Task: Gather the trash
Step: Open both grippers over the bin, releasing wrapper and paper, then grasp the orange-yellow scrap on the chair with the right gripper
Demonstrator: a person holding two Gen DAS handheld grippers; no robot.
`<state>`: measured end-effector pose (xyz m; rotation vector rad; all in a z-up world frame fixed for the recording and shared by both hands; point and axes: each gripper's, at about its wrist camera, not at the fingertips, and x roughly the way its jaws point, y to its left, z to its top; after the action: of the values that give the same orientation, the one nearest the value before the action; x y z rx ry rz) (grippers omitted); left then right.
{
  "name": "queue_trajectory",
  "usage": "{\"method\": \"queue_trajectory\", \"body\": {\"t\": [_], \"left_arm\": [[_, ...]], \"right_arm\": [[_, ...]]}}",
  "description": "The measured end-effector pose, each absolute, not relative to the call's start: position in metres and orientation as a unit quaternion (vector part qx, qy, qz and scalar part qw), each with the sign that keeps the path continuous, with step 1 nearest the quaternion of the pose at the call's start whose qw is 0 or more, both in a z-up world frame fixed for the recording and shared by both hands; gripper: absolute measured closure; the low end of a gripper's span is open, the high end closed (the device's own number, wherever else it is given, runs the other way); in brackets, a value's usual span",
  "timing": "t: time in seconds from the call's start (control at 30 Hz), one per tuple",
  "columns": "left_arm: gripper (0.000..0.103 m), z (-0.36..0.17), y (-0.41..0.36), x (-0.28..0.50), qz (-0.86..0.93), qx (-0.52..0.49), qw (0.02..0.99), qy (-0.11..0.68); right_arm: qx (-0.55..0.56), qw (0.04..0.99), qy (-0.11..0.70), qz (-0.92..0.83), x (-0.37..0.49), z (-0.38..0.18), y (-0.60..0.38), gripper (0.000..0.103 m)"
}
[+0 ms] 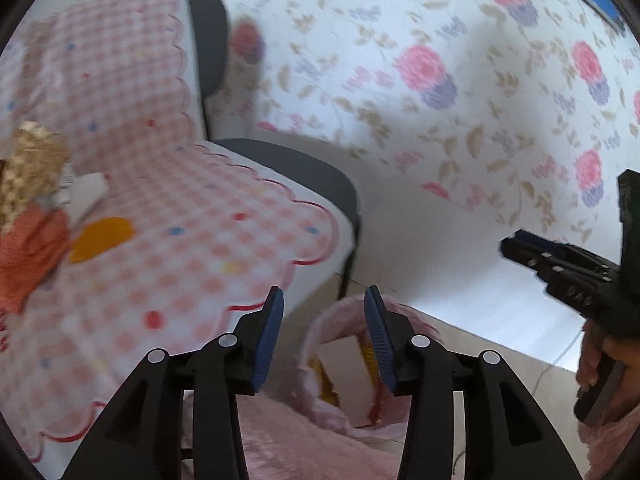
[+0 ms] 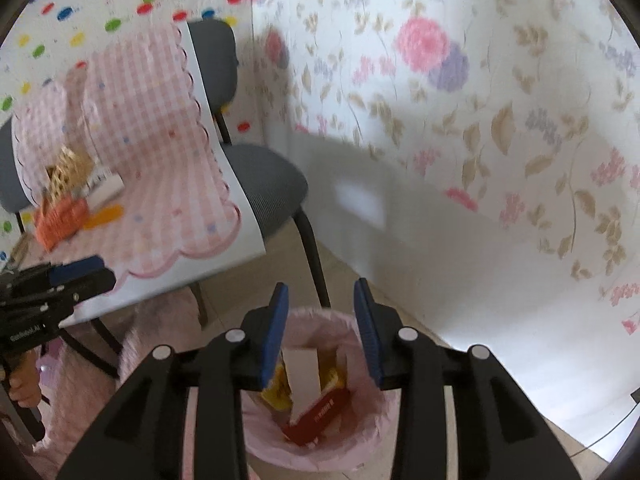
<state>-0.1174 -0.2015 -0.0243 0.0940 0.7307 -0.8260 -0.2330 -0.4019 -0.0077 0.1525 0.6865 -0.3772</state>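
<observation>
A bin lined with a pink bag (image 2: 256, 432) stands on the floor right under my right gripper (image 2: 321, 332), which is open and empty. Inside lie a red packet (image 2: 320, 416), a white card (image 2: 304, 376) and yellow wrappers (image 2: 276, 394). On the pink checked cloth (image 1: 168, 216) of the chair lie an orange packet (image 1: 28, 256), a gold patterned wrapper (image 1: 28, 168) and a white box (image 1: 88, 192). My left gripper (image 1: 324, 320) is open and empty, above the bin's rim (image 1: 320, 360) and right of the chair seat.
A grey chair (image 2: 264, 176) with dark legs stands against a floral wall (image 2: 440, 100). The right gripper shows at the right of the left wrist view (image 1: 560, 268); the left gripper shows at the left of the right wrist view (image 2: 52, 292). A thin cable (image 2: 612, 432) lies on the tiled floor.
</observation>
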Motion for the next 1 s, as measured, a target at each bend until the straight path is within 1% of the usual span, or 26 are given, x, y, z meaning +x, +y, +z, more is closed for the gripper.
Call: {"method": "queue_trajectory", "body": {"t": [0.17,0.3,0.5,0.57,0.73,0.8,0.83,0.87,0.9,0.97,1.0], "left_arm": [[0.057,-0.013,-0.17,-0.114,-0.359,0.036,0.867,0.343],[0.057,-0.008,-0.146,-0.108,-0.33,0.027,0.873,0.357],[0.056,0.001,-0.1,-0.1,-0.271,0.009,0.896,0.351],[0.05,0.003,-0.082,-0.096,-0.251,0.0,0.902,0.351],[0.045,0.013,-0.04,-0.083,-0.196,-0.019,0.917,0.347],[0.044,0.016,-0.026,-0.078,-0.178,-0.022,0.921,0.345],[0.041,0.017,-0.019,-0.075,-0.167,-0.023,0.924,0.344],[0.039,0.017,-0.013,-0.071,-0.156,-0.024,0.926,0.343],[0.038,0.017,-0.007,-0.068,-0.146,-0.025,0.928,0.342],[0.031,0.015,0.0,-0.063,-0.132,-0.027,0.93,0.343],[0.031,0.012,0.003,-0.06,-0.127,-0.027,0.93,0.343]], "right_arm": [[0.071,0.933,0.317,-0.156,-0.227,0.011,-0.383,0.069],[0.057,0.942,0.308,-0.116,-0.218,0.021,-0.358,0.069],[0.03,0.954,0.295,-0.047,-0.179,0.036,-0.312,0.069],[0.025,0.953,0.299,-0.035,-0.164,0.038,-0.302,0.069],[0.023,0.952,0.304,0.016,-0.129,0.04,-0.279,0.069],[0.026,0.951,0.307,0.036,-0.115,0.04,-0.271,0.062],[0.024,0.951,0.306,0.042,-0.109,0.039,-0.267,0.053],[0.021,0.951,0.304,0.045,-0.105,0.039,-0.263,0.047],[0.018,0.952,0.303,0.049,-0.101,0.039,-0.259,0.045],[0.013,0.951,0.3,0.067,-0.091,0.038,-0.25,0.04],[0.011,0.95,0.302,0.075,-0.083,0.036,-0.245,0.039]]}}
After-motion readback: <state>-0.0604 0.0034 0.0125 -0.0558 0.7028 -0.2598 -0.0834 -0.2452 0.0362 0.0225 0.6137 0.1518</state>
